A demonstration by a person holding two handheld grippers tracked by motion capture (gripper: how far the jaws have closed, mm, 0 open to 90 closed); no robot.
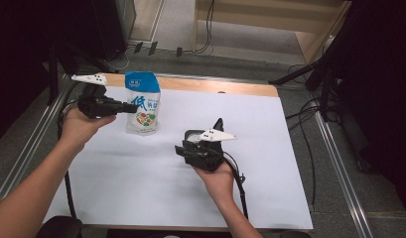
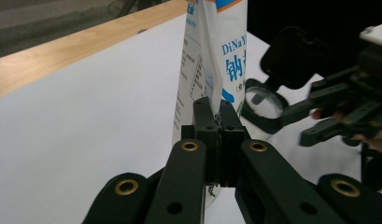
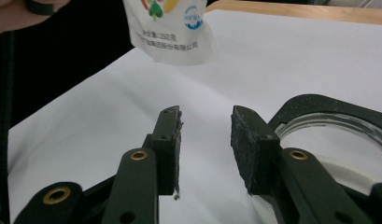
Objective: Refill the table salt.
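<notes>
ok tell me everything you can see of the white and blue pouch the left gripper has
The white and blue plastic pouch looks like soft printed film, blue across the top, with blue Chinese characters and a colourful emblem lower down. It is upright; its bottom looks lifted off the white table sheet. The left gripper is shut on its side edge.

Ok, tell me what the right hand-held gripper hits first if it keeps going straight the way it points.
Probably nothing soon: the open right hand-held gripper looks along bare white table. The pouch hangs up left of that line, and the magnifying glass sits just right of it. Depth is unclear.
</notes>
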